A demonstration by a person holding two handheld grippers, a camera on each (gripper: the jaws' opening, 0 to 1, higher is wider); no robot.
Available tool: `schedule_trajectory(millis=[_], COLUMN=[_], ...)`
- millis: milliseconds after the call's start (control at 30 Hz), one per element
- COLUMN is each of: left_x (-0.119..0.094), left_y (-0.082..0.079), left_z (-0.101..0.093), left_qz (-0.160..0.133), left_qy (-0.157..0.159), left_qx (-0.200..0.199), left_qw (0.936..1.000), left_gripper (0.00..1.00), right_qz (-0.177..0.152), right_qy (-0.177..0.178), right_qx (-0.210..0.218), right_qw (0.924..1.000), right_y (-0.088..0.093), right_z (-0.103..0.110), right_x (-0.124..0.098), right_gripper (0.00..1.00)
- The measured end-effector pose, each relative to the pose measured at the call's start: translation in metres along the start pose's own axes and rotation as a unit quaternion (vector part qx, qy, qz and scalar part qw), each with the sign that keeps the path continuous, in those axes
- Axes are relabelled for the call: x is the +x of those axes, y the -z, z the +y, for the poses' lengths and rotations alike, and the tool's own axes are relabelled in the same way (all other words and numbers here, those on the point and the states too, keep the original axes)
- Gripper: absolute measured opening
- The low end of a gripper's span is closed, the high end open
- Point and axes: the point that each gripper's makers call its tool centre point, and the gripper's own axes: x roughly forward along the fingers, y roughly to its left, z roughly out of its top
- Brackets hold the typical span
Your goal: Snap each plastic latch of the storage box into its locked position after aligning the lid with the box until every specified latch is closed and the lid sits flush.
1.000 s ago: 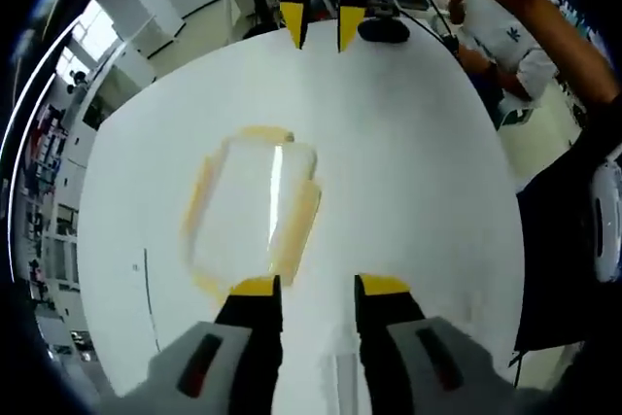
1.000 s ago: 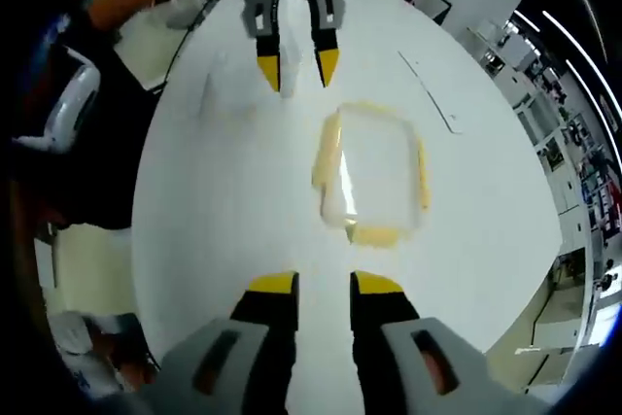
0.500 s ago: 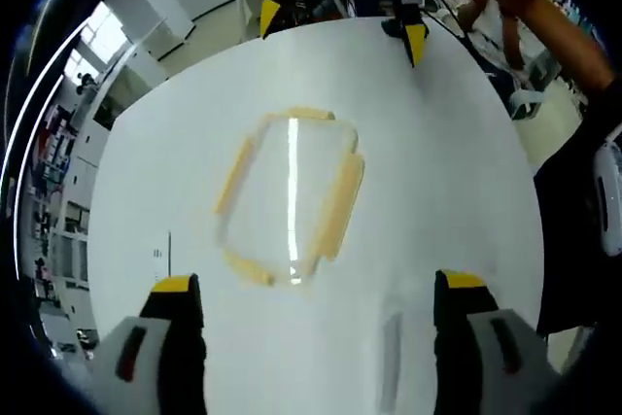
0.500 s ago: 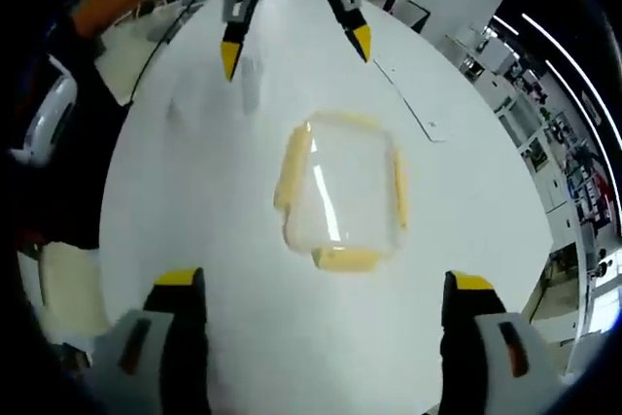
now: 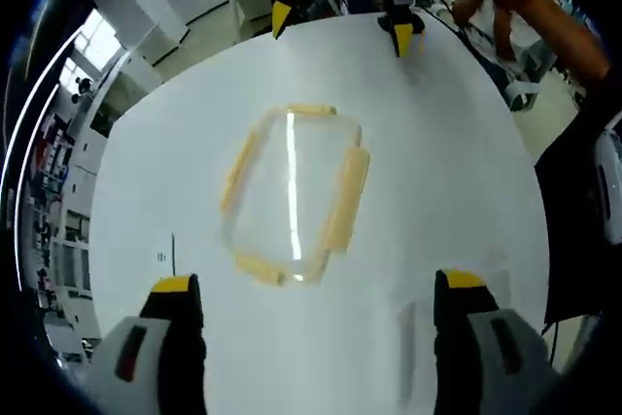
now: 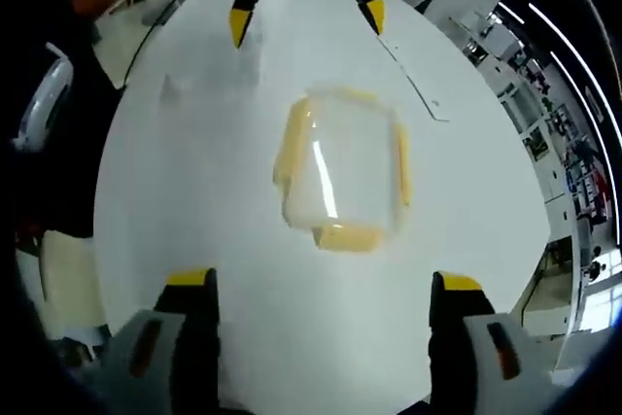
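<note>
A clear plastic storage box point(image 5: 290, 193) with its lid on lies flat in the middle of a white table point(image 5: 447, 172). Pale yellow latches point(image 5: 347, 199) run along its sides and ends. In the right gripper view the same box point(image 6: 340, 170) sits mid-table with a yellow latch point(image 6: 348, 236) on its near end. My left gripper point(image 5: 311, 293) stands open on the near side of the box, apart from it. My right gripper point(image 6: 321, 289) is open too, with nothing between its jaws. Each gripper faces the other across the box: the right gripper point(image 5: 340, 26) and the left gripper point(image 6: 303, 15) both appear beyond it.
The round table edge curves close behind each gripper. A person's orange sleeve point(image 5: 525, 2) reaches in at the upper right of the left gripper view. Dark clothing point(image 5: 583, 191) stands by the table's right side. Shelving and office furniture line the room point(image 6: 554, 143).
Both grippers went from nearly shut to wide open over the second. The left gripper view has pulled back slightly, and the box has not moved on the table.
</note>
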Motion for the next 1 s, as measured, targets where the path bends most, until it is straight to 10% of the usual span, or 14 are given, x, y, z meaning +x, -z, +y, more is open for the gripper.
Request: schedule_trajectory(millis=[67,300,600,1000], left_x=[-0.005,-0.020,-0.023,-0.024], left_y=[-0.003,-0.007,-0.005,0.004], left_z=[0.009,0.035,0.044,0.057], left_qz=[-0.001,0.004,-0.013,-0.026], left_qy=[0.001,0.005,0.016,0.029], left_qx=[0.003,0.016,0.026,0.028], left_qw=[1.0000,0.9998,0.9995,0.9988], left_gripper=[1.00,1.00,1.00,0.96], right_qz=[-0.001,-0.023,-0.014,-0.016], right_qy=[0.011,0.006,-0.001,0.007], right_qx=[-0.018,0.037,-0.001,-0.007], right_qw=[0.9998,0.9990,0.9999,0.9998], right_y=[-0.003,-0.018,-0.038,-0.049], right_z=[-0.011,-0.029,-0.026,-0.038], right_x=[-0.005,-0.013,-0.014,-0.012], right_gripper=[0.61,0.99,0.85,0.92])
